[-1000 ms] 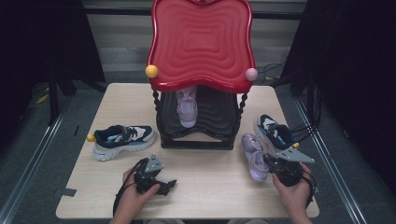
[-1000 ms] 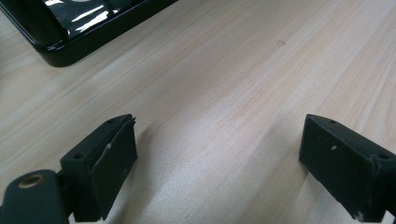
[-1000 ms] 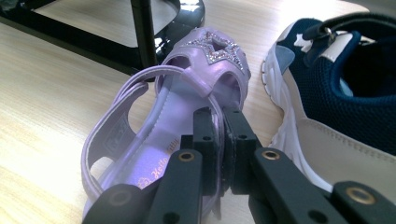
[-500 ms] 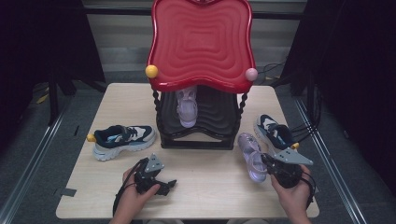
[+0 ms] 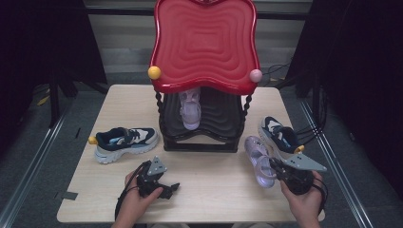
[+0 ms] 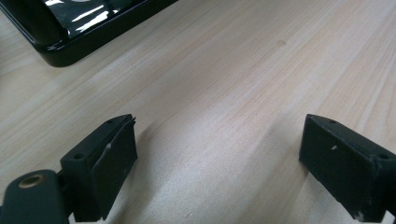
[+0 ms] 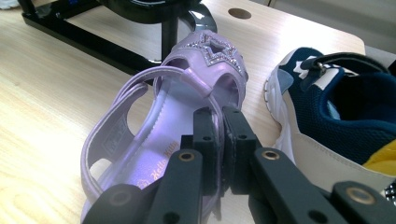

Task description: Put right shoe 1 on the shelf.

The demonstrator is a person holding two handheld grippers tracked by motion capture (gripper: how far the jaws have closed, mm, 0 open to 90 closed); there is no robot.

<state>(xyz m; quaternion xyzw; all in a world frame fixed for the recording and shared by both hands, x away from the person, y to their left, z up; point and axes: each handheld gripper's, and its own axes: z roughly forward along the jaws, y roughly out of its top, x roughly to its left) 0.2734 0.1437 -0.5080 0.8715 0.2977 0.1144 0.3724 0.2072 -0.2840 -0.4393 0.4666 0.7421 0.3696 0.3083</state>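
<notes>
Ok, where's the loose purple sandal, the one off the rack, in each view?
High view: purple sandal lower right, at the right gripper.
Right gripper view: centre, side wall pinched in the jaws.
Left gripper view: not in it.
Shared landmark: black rack base.

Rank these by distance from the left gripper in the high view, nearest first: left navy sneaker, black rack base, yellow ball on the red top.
From the left gripper:
1. Black rack base, just ahead, slightly right.
2. Left navy sneaker, ahead-left; close to the first.
3. Yellow ball, far ahead.

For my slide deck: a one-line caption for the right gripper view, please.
Right gripper shut on the side strap of a purple sandal, beside a navy sneaker on the wooden table.
</notes>
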